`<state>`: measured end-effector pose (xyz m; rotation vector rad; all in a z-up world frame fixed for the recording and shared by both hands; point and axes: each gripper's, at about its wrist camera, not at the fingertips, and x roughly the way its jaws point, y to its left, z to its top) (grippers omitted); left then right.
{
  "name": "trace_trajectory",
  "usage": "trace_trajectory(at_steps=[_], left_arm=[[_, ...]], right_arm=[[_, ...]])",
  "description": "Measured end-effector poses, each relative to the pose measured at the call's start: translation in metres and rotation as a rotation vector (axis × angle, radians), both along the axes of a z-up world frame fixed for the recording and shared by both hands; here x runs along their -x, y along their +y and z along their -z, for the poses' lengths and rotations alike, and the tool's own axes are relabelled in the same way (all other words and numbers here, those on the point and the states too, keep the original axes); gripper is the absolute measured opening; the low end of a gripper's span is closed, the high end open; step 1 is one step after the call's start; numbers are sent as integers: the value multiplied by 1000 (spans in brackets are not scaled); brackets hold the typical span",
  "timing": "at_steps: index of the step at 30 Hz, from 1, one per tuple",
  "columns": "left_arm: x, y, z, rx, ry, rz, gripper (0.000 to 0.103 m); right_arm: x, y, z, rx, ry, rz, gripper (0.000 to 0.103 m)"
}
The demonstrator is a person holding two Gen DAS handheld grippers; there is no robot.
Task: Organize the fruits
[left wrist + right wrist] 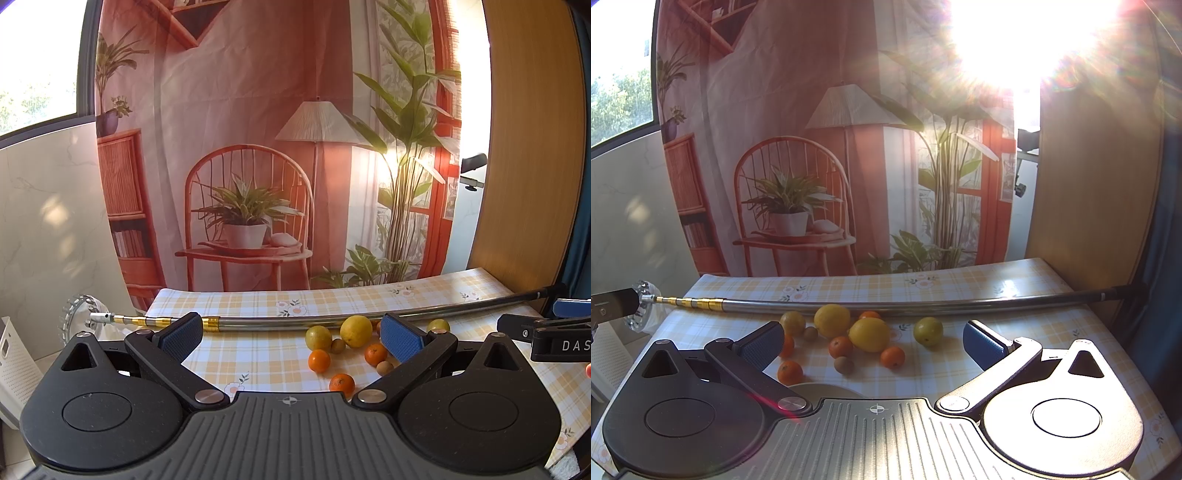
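Loose fruit lies on the checked tablecloth [960,295]. Two lemons [868,334] [832,319] sit in the middle, with a yellow-green fruit [928,331] to their right and another [792,322] to their left. Several small oranges [892,356] [789,371] and two small brown fruits [843,365] lie around them. My right gripper [874,343] hovers open just short of the pile, holding nothing. My left gripper [291,338] is open too, left of the same pile, where a lemon [356,331] and oranges [319,360] show. The right gripper's black body [554,336] enters that view from the right.
A long metal pole [886,305] with gold bands lies across the table behind the fruit, its toothed head [79,314] past the left edge. A pale bowl rim [820,388] shows just under my right gripper. A printed backdrop hangs behind the table, a wooden panel [532,147] at right.
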<state>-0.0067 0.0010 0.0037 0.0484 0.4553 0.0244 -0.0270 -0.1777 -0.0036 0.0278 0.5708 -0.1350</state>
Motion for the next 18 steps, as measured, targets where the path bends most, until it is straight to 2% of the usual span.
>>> trace_trajectory(at_steps=[13,18], left_arm=[[-1,1,-1,17,-3,4,103],[-11,4,5,14,17,-42,103]], right_arm=[[0,-3,-4,7,-24,3,103],[-8,-18,-9,16,-49,4,103]])
